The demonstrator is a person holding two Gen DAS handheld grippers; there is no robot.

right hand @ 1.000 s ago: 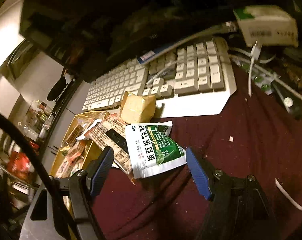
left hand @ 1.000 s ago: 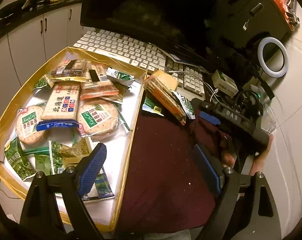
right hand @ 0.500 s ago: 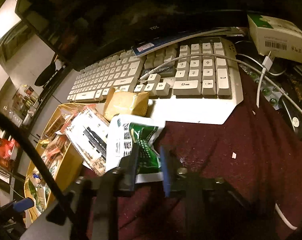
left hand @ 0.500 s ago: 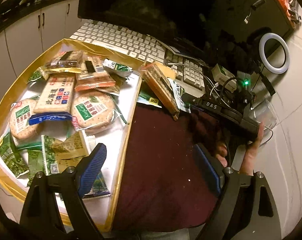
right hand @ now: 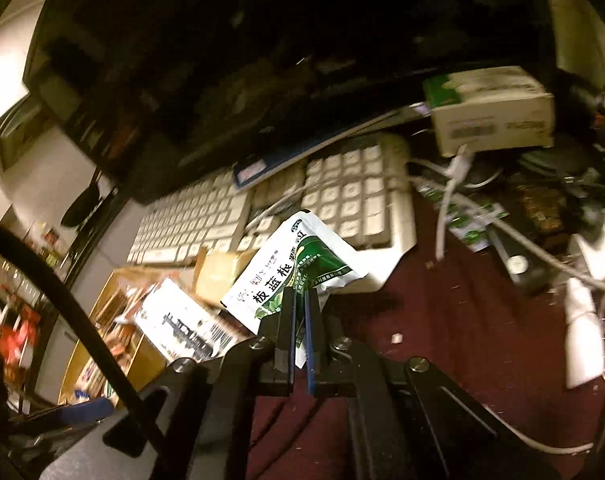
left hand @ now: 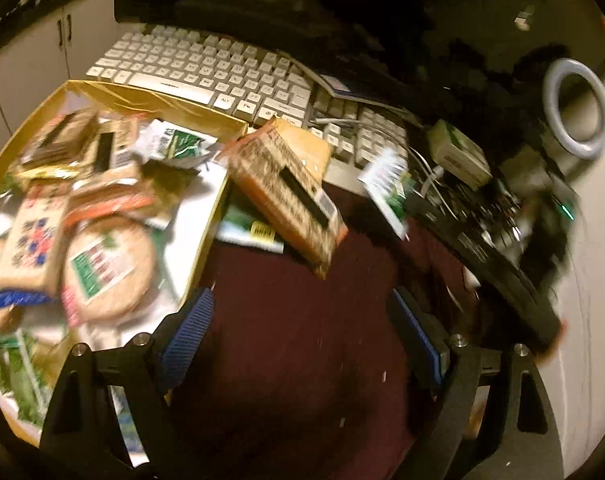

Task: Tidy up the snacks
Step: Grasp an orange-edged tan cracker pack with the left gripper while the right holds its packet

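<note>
Gold-walled tray (left hand: 206, 216), ahead-left of L gripper (left hand: 298, 328), holds most snacks: round cracker packs, flat biscuit packs, green sachets. Likely the collection point, so loose items get moved there. White keyboard (left hand: 230, 72) ahead of both tools, dark monitor behind it.

Orange cracker pack (left hand: 290, 188) leans on tray's R wall, just ahead of L gripper, half out; prob. next to go in. L jaws wide apart, nothing between, over bare cloth.

R gripper (right hand: 300, 332) clamped on bottom edge of green/white sachet (right hand: 298, 268); sachet sticks up fwd of the pads, clear of the cloth. Edge pinch suits a thin flat pouch.

Surface: maroon cloth (left hand: 294, 360) w/ crumbs. Cables, small carton, ring light to R. Room dim, warm light; cabinets far L.
</note>
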